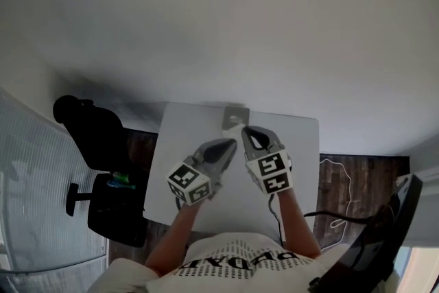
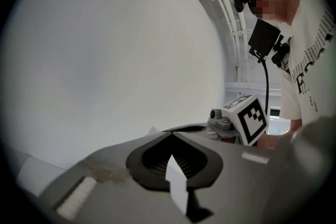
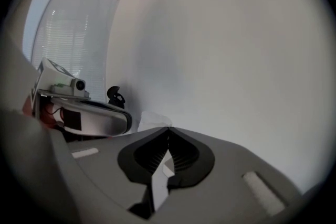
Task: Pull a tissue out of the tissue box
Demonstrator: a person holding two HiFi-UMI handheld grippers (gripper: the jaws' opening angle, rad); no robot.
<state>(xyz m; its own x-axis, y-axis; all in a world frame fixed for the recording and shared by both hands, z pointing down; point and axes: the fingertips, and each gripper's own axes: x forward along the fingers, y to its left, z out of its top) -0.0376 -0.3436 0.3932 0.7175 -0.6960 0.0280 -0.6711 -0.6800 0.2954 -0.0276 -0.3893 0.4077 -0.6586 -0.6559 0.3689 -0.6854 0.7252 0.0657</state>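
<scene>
A grey tissue box (image 1: 235, 116) sits on a white table (image 1: 302, 147), just ahead of the tips of both claws and nearest the right one. In the right gripper view a crumpled white tissue (image 3: 154, 119) shows immediately past the tip of the right claw (image 3: 168, 129), slightly to its left. Whether the tip pinches its edge cannot be told. The right claw's jaws are pressed together. It points somewhat downward toward the box, probably lined up for the pull.

The left claw (image 1: 231, 145) lies just beside it on the left. Its jaws are likewise together with nothing between them, and it angles in toward the same box, likely ready to steady it. Both claws are held above the table. Well to the left of the left claw, a black office chair (image 1: 92, 137) stands on a dark wood floor (image 1: 363, 182).
</scene>
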